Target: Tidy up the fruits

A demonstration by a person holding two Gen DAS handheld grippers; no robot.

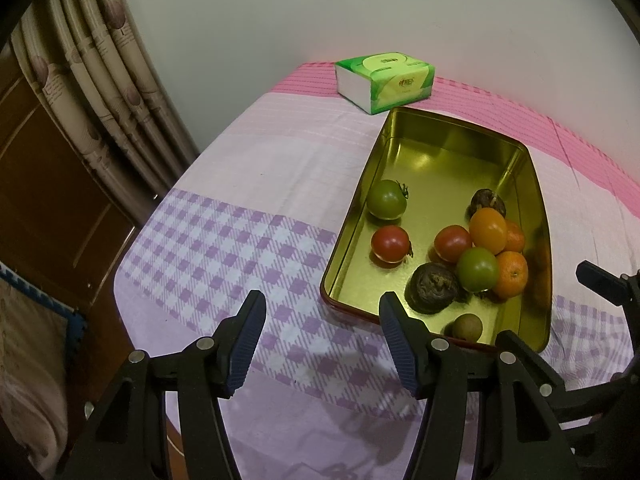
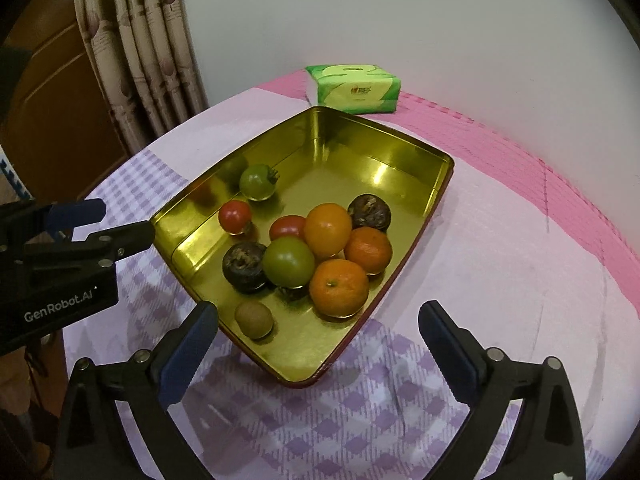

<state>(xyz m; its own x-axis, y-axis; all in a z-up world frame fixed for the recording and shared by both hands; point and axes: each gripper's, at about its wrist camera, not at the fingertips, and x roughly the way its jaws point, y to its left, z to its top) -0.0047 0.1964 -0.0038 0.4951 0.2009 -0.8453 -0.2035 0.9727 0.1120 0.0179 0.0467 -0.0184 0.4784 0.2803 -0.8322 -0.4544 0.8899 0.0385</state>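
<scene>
A gold metal tray (image 1: 448, 140) (image 2: 360, 148) lies on the table and holds several fruits: red tomatoes (image 1: 390, 243) (image 2: 235, 215), green tomatoes (image 1: 386, 198) (image 2: 289, 261), oranges (image 1: 511, 274) (image 2: 338, 287), dark round fruits (image 1: 432, 287) (image 2: 244, 266) and a small brown kiwi (image 1: 467, 326) (image 2: 254, 319). My left gripper (image 1: 322, 308) is open and empty, above the cloth at the tray's near left corner; it also shows in the right wrist view (image 2: 116, 222). My right gripper (image 2: 318, 320) is open and empty, just in front of the tray's near corner.
A green tissue pack (image 1: 385, 82) (image 2: 354, 88) lies behind the tray near the white wall. The table has a purple checked and pink cloth (image 1: 224, 248). Curtains (image 1: 104, 80) and a wooden cabinet (image 1: 52, 184) stand to the left, past the table's edge.
</scene>
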